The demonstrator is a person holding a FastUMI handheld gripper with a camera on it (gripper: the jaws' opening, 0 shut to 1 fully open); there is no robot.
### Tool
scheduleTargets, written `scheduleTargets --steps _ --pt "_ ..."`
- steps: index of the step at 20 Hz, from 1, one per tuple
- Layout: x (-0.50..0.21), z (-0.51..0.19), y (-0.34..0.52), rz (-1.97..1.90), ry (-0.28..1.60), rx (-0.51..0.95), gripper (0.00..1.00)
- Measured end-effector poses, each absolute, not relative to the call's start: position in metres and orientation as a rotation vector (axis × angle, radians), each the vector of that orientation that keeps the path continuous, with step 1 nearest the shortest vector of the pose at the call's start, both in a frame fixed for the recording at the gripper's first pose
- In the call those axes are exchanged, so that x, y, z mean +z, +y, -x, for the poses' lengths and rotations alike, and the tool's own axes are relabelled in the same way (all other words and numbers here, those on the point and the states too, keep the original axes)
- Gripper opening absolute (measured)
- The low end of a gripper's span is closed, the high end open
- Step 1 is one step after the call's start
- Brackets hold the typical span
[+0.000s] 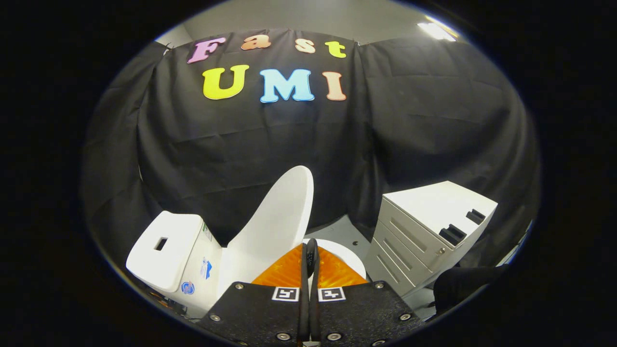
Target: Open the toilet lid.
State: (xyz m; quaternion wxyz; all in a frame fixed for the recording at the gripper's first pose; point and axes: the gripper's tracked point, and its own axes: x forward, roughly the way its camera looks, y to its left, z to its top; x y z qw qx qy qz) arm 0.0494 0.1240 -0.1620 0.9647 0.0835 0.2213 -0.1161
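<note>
The white toilet has its tank (166,246) to the left of my fingers. Its lid (277,219) stands raised and tilted, leaning back toward the tank. Part of the white seat rim (348,256) shows just beyond the fingers to their right. My gripper (309,250) is shut, its two fingers pressed together with nothing visible between them. The fingertips lie right at the lid's lower right edge; I cannot tell whether they touch it.
A white drawer cabinet (434,224) stands on the grey floor (340,231) to the right of the toilet. Black cloth walls close in behind both. A dark shape (462,284) lies low at the right, in front of the cabinet.
</note>
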Motion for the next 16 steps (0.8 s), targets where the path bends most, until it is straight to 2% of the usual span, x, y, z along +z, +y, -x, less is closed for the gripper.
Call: scheduleTargets --steps 16 --pt "-0.091 -0.056 0.222 -0.027 0.31 -0.082 0.0"
